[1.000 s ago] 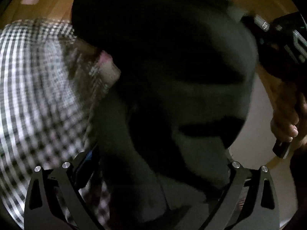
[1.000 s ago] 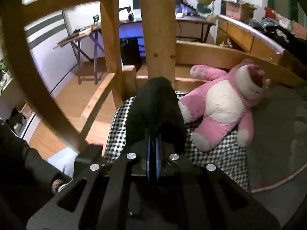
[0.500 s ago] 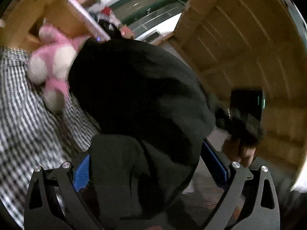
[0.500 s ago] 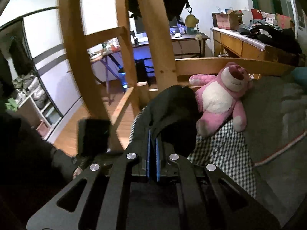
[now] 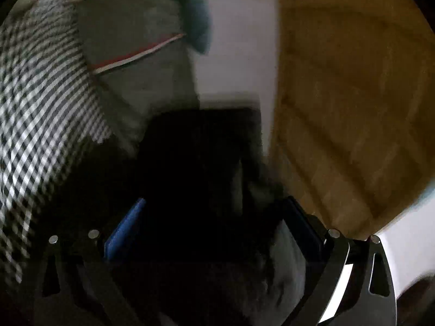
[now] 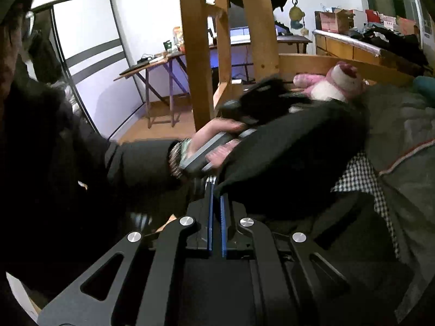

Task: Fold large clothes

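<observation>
Black garment (image 6: 293, 146) is hanging stretched above the bed (image 6: 402, 125): right gripper (image 6: 216, 190) is pinching its edge, left gripper (image 5: 212, 233) is gaping around bunched cloth, apparently for spreading.

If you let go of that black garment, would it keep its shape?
Probably not. The black garment sags in soft folds from the shut right gripper, so it looks floppy. It drapes over the bedding, so it would likely slump flat, not roll.

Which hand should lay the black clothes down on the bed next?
Probably the right. Its gripper is shut on the black garment, angled down over the bed. The left gripper stands wide around the cloth and its view is blurred.
</observation>
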`<state>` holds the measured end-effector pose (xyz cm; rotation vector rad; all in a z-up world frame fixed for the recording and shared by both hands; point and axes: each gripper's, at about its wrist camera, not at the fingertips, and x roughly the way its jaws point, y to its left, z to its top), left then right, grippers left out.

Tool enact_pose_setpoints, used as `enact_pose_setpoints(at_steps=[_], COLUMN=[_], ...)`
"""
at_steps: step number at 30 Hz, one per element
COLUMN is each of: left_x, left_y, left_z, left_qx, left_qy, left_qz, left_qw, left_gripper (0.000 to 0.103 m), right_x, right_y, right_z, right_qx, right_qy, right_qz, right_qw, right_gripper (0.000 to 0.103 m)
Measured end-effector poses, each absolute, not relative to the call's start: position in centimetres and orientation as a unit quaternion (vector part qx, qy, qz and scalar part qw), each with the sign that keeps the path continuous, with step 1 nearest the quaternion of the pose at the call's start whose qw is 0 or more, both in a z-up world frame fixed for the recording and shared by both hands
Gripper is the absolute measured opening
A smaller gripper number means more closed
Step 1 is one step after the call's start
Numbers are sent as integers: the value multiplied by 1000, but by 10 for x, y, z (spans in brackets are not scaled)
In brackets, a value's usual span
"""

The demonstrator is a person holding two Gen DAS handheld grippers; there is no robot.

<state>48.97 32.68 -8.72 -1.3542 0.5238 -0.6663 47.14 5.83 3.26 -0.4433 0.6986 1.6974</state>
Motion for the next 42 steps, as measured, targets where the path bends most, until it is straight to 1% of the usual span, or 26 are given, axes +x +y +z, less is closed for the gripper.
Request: enact_pose_setpoints(at_steps=[1, 2, 3, 4, 6, 8, 9, 10, 11, 12, 13, 16, 18, 21, 23, 26, 28, 30, 31, 33, 34, 35, 36, 39, 41, 42], left_x=[498, 505, 512, 517, 529, 533, 535, 539, 538, 534, 533, 547, 556, 579, 589, 596, 603, 612, 618, 614, 613, 607, 604, 595, 585, 579], left_y=[328, 328, 330, 327, 304, 286, 280, 273, 271, 272, 273, 270, 265, 250, 241, 225, 207, 184, 180, 173, 168, 167, 160, 168, 178, 181], left_z=[-87, -85, -83, -80, -64, -62, -62, -63, -64, -67, -71, -86, -96, -119, -122, -112, -101, -105, -109, -105, -100, -89, -80, -71, -46, -23], left_qx=[-609, -607, -605, -598, -552, -534, -527, -514, -509, -521, -527, -521, -485, -472, -482, -497, -467, -454, -456, -444, -432, -422, -395, -352, -331, -326], left_qy=[248, 261, 277, 299, 336, 356, 367, 388, 388, 354, 338, 341, 389, 431, 411, 377, 394, 417, 423, 429, 436, 442, 451, 453, 418, 384], left_qz=[-290, -287, -276, -257, -291, -311, -317, -315, -316, -329, -348, -399, -362, -385, -450, -519, -546, -554, -552, -538, -523, -512, -497, -434, -381, -369], left_qw=[695, 693, 693, 697, 705, 701, 698, 697, 701, 703, 697, 673, 694, 666, 630, 585, 574, 560, 555, 574, 591, 604, 627, 694, 755, 781], left_gripper=[89, 34, 0, 0, 0, 0, 11, 27, 71, 93, 97, 97, 97, 97, 97, 97, 97, 97, 96, 48, 40, 26, 19, 14, 12, 12], right_x=[468, 461, 457, 452, 447, 444, 442, 441, 441, 441, 441, 437, 436, 433, 432, 429, 426, 424, 423, 426, 429, 431, 433, 438, 443, 445], right_y=[56, 53, 50, 46, 37, 31, 28, 24, 21, 18, 15, 11, 14, 14, 16, 15, 13, 11, 10, 6, 1, -4, -9, -26, -45, -53], right_z=[28, 22, 18, 13, 8, 7, 6, 5, 4, 3, 3, 0, 0, 0, -1, -5, -6, -5, -4, -3, -4, -7, -10, -24, -36, -42], right_qx=[-196, -207, -212, -218, -218, -215, -215, -215, -214, -212, -212, -211, -211, -207, -204, -203, -202, -206, -208, -204, -198, -193, -188, -171, -152, -142], right_qy=[302, 304, 305, 304, 300, 296, 295, 293, 292, 292, 291, 290, 290, 284, 282, 285, 285, 282, 279, 276, 277, 279, 282, 294, 305, 310], right_qz=[726, 722, 720, 717, 716, 717, 716, 714, 713, 713, 713, 716, 719, 727, 734, 738, 745, 745, 743, 737, 733, 729, 725, 706, 675, 663], right_qw=[587, 587, 586, 588, 591, 593, 595, 599, 601, 601, 602, 599, 595, 590, 584, 576, 568, 569, 572, 583, 589, 595, 599, 621, 654, 666], right_gripper=[5, 5, 5, 5, 5, 5, 5, 5, 5, 5, 5, 5, 5, 5, 5, 5, 5, 5, 5, 5, 5, 5, 5, 8, 10, 19])
